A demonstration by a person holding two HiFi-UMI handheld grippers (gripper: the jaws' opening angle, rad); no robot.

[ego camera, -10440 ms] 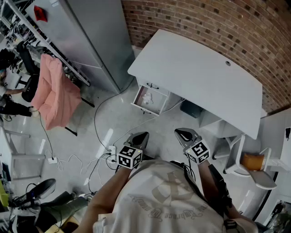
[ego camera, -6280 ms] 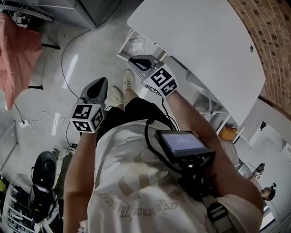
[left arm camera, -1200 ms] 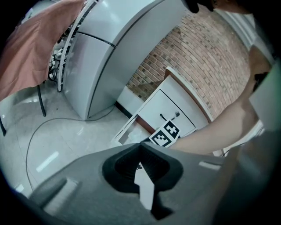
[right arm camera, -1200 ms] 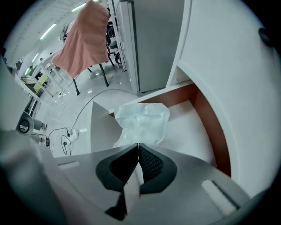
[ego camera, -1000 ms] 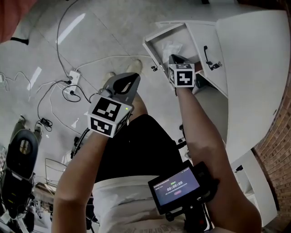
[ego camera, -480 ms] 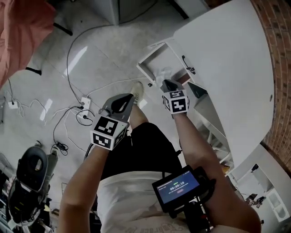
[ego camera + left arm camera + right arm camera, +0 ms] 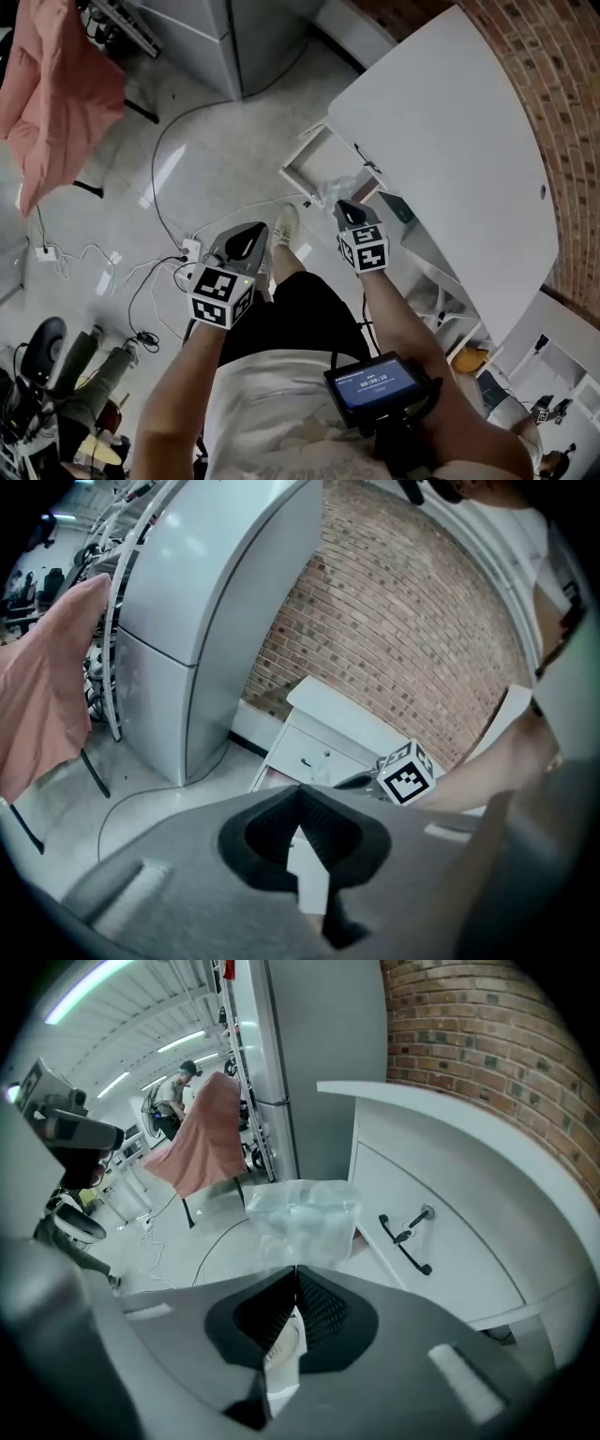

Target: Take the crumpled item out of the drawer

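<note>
The crumpled item is a clear plastic bag (image 7: 302,1221). My right gripper (image 7: 293,1269) is shut on the bag's lower edge and holds it up in front of the open drawer (image 7: 367,1241). In the head view the bag (image 7: 343,187) sits just past the right gripper (image 7: 349,212), at the near right corner of the white drawer (image 7: 302,176). My left gripper (image 7: 246,238) hangs over the floor to the left with its jaws shut and nothing between them. From the left gripper (image 7: 300,787) view, the right gripper's marker cube (image 7: 409,772) shows before the drawer unit.
A white desk (image 7: 441,141) tops the drawer unit, against a brick wall (image 7: 553,112). A closed drawer with a black handle (image 7: 409,1237) lies right of the bag. Cables and a power strip (image 7: 192,251) lie on the floor. A pink cloth (image 7: 56,94) hangs beside a grey cabinet (image 7: 216,37).
The right gripper, down in the drawer on the bag a second ago, has come back and up with the bag. The head view has pulled away from the drawer.
</note>
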